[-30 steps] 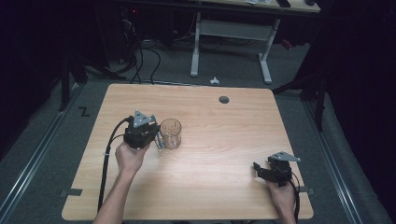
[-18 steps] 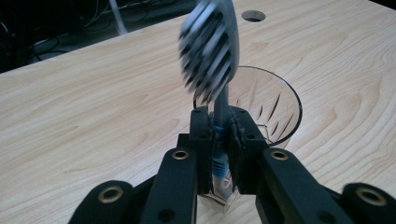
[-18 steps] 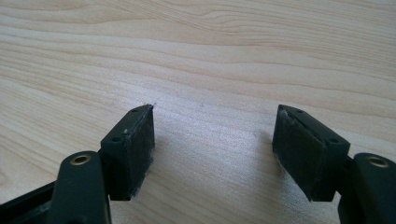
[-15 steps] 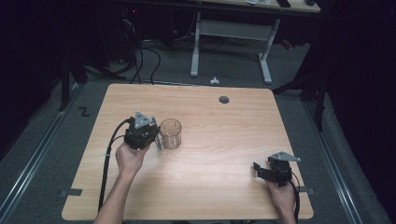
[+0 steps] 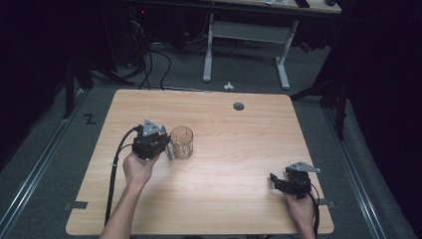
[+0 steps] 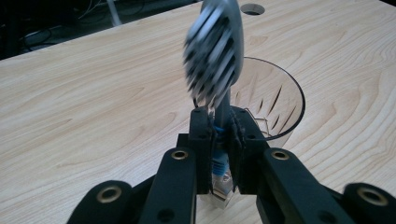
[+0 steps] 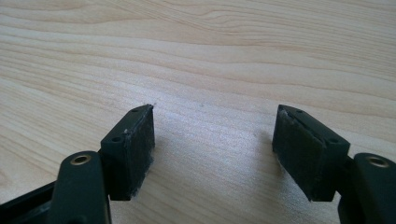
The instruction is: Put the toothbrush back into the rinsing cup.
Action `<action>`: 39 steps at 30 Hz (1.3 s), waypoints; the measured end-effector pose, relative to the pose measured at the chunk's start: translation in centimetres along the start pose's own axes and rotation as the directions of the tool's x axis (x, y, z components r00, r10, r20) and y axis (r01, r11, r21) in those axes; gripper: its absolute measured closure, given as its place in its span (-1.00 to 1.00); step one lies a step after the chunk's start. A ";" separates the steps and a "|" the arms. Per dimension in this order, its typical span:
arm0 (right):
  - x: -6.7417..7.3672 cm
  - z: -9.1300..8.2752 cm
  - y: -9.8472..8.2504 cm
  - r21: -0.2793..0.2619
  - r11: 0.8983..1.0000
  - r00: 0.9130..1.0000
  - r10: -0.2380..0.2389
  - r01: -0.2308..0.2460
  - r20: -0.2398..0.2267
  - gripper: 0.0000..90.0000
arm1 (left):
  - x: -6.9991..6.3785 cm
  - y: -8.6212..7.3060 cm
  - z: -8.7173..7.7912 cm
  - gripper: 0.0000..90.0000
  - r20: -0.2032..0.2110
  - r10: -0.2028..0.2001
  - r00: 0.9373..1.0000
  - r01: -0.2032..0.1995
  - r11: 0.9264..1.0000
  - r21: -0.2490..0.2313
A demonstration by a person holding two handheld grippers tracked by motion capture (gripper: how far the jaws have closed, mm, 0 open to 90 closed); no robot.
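- Change since the earlier frames: none visible; both hands and the glass lie where they lay a second ago, and the left grip is unchanged.
- Table (image 5: 224, 199): pale wood-grain top with a round cable hole (image 5: 239, 106) near its far edge. The person's forearms enter from the near edge.
- Left gripper (image 5: 168, 148): held in the left hand (image 5: 137, 168) on the left half of the table, its black cable (image 5: 113, 184) trailing back along the forearm. The jaws are drawn together and clamped on the stem of a toothbrush (image 6: 215, 51).
- Right gripper (image 5: 273, 179): held low near the table's near right corner, well apart from the glass. In the right gripper view its two black pads (image 7: 133, 149) stand wide apart with bare wood between them.
- Glass (image 5: 181, 142): clear cut-pattern tumbler, upright, just beside the left gripper on its right. In the left gripper view its rim (image 6: 285, 79) lies directly behind the jaws.
- Toothbrush: grey handle with a blue band at the clamp, rising from the jaws, its bristled head blurred and tilted over the near rim of the glass. Whether the head touches the glass cannot be told.
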State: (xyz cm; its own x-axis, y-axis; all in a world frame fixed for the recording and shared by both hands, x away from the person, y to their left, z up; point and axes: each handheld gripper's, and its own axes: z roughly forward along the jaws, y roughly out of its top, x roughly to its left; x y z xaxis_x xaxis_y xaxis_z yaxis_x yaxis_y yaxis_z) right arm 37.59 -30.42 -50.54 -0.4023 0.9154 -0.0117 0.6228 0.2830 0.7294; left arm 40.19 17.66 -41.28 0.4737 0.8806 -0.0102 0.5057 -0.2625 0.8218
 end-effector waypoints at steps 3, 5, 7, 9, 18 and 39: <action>0.0 0.0 0.0 0.000 1.000 1.000 -0.001 0.001 0.001 -0.33 | 0.1 0.0 -0.1 0.78 0.005 -0.006 1.000 0.006 1.000 0.003; 0.0 0.0 0.0 0.000 1.000 1.000 0.000 0.000 0.001 -0.33 | 0.2 -0.1 -0.1 0.74 0.005 -0.013 1.000 0.013 1.000 0.004; 0.0 0.0 0.0 0.000 1.000 1.000 -0.001 0.001 0.001 -0.33 | 0.4 -0.1 -0.1 0.67 0.011 -0.031 0.999 0.031 1.000 -0.001; 0.0 0.0 0.0 0.000 1.000 1.000 0.000 0.000 0.001 -0.33 | 0.5 -0.2 -0.1 0.62 0.014 -0.039 0.999 0.039 0.999 -0.001; 0.0 0.0 0.0 0.000 1.000 1.000 -0.001 0.001 0.002 -0.33 | 0.6 -0.1 -0.9 0.32 0.007 -0.052 0.999 0.052 0.999 -0.013; 0.0 0.0 0.0 0.002 1.000 1.000 0.001 -0.001 0.004 -0.33 | 1.1 -0.6 -3.1 0.10 0.008 -0.083 0.997 0.083 0.996 -0.025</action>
State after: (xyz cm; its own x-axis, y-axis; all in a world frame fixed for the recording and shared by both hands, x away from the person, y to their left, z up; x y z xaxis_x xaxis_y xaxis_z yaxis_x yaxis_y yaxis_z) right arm 37.60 -30.40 -50.54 -0.3989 0.9169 -0.0132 0.6244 0.2821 0.7284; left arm 38.18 19.99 -40.04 0.4361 0.8961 -0.0827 0.5253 -0.1789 0.8319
